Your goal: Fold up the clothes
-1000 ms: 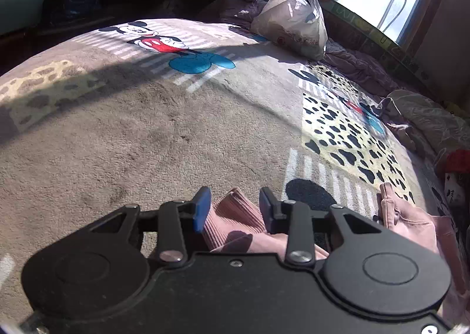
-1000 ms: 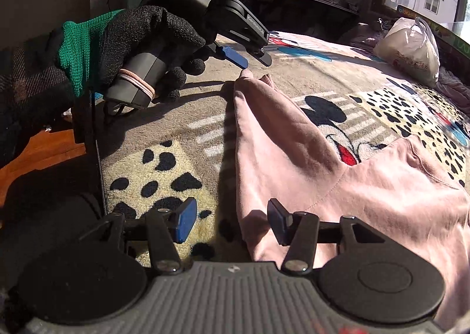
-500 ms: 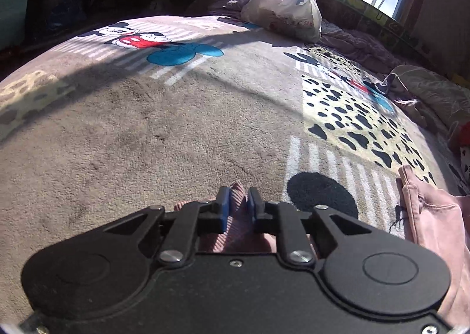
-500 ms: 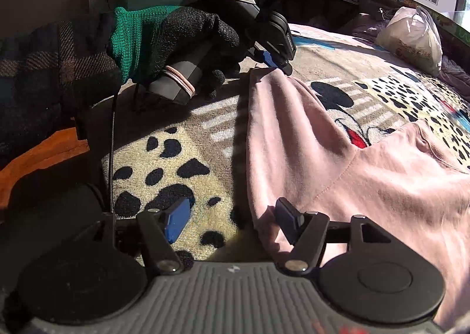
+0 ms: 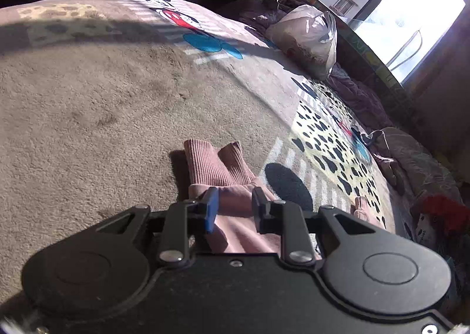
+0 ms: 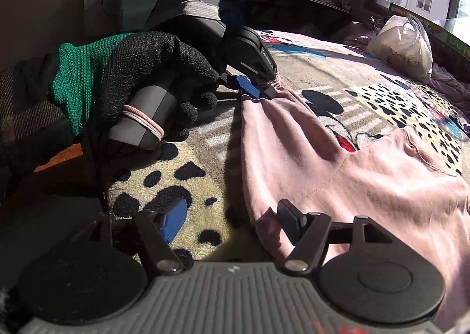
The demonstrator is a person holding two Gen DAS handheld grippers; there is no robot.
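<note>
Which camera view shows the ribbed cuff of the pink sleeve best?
The left wrist view: the ribbed cuff lies unobstructed just beyond the left gripper. In the right wrist view, that gripper hides it.

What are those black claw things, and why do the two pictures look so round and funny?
There is no robot here. A person holds a pinching tool in each hand, and each tool carries a wide, bendy-looking camera that peeks out along its two fingers. One picture comes from the left gripper, the other from the right gripper. The right one's camera also sees the person's gloved hand holding the left tool. On the cartoon-mouse blanket lies a pink sweatshirt, with a white bag farther back. The sleeve sits between the left gripper's fingers, but I cannot tell if it is squeezed. The right gripper is open and holds nothing.
</note>
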